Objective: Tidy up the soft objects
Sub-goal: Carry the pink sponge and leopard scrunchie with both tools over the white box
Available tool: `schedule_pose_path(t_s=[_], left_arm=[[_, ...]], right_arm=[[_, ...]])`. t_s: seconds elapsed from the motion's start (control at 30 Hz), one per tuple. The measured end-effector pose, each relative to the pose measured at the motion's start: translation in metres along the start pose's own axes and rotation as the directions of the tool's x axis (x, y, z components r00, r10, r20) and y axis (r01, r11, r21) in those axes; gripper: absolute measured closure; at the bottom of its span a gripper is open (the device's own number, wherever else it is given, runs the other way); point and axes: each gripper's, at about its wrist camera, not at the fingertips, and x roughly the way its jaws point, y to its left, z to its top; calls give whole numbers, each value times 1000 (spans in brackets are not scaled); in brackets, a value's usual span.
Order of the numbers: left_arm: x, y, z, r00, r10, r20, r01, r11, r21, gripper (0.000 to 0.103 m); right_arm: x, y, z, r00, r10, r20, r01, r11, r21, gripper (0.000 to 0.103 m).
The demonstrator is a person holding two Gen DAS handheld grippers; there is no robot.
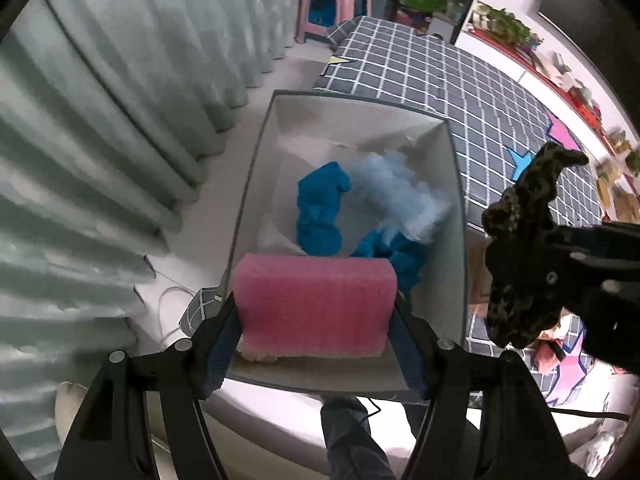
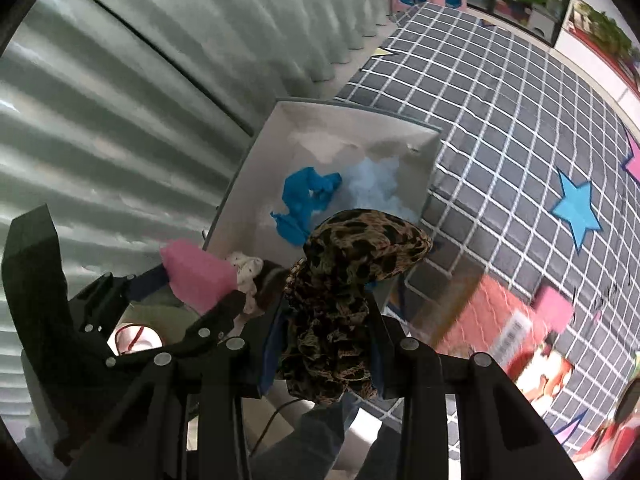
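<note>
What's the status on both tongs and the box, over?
Left tongs shut on pink sponge, over box. Right tongs shut on leopard-print cloth, at box edge. Blue cloths already inside. Nothing blocking.

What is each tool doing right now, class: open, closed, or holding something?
Left tool: closed on the pink sponge, over the box.
Right tool: closed on the leopard-print cloth.
</note>
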Motion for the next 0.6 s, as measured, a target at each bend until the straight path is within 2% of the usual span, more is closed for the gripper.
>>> schedule_pose_path(t_s=[0.6], left_arm=[[22,-5,19,999,9,-39,-10,1000,-13,31]], right_arm=[[22,-3,38,999,-2,-40,2,1000,-5,65]])
